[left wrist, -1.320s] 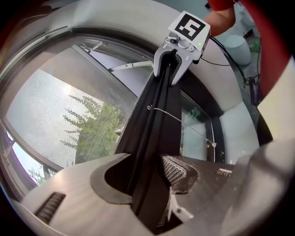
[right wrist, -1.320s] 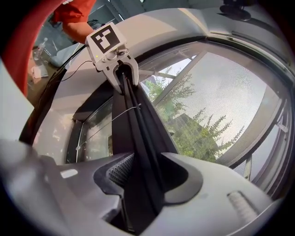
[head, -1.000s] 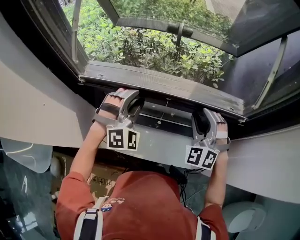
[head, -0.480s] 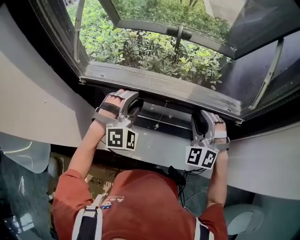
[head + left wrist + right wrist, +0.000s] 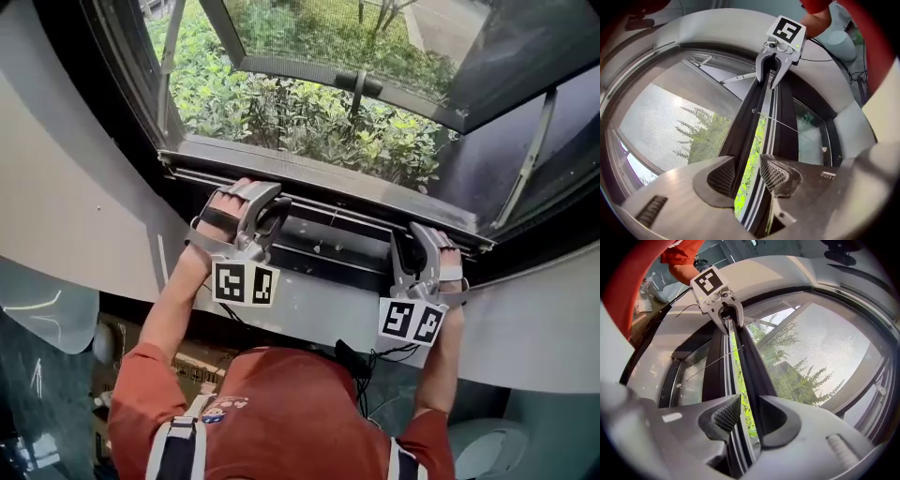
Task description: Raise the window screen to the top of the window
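Observation:
The window screen's grey bottom bar (image 5: 328, 187) runs across the window opening, and its mesh (image 5: 670, 122) stretches away above it. My left gripper (image 5: 265, 200) is shut on the bar near its left end, with the bar (image 5: 750, 122) filling the space between the ribbed pads. My right gripper (image 5: 419, 239) holds the bar near its right end. Its jaws have just been closing, and the bar (image 5: 750, 366) lies between them with the pads against it. Each gripper shows in the other's view: the right gripper (image 5: 769, 84) and the left gripper (image 5: 727, 329).
The dark lower frame and track (image 5: 328, 248) lie just under the bar, above the white sill (image 5: 309, 314). Outside, a glass sash with a handle (image 5: 359, 82) is swung open over green shrubs (image 5: 281, 108). A thin cord (image 5: 708, 363) crosses the frame.
Both grippers and the bar have risen together. More of the dark track shows between the bar and the sill. The right jaws have narrowed on the bar.

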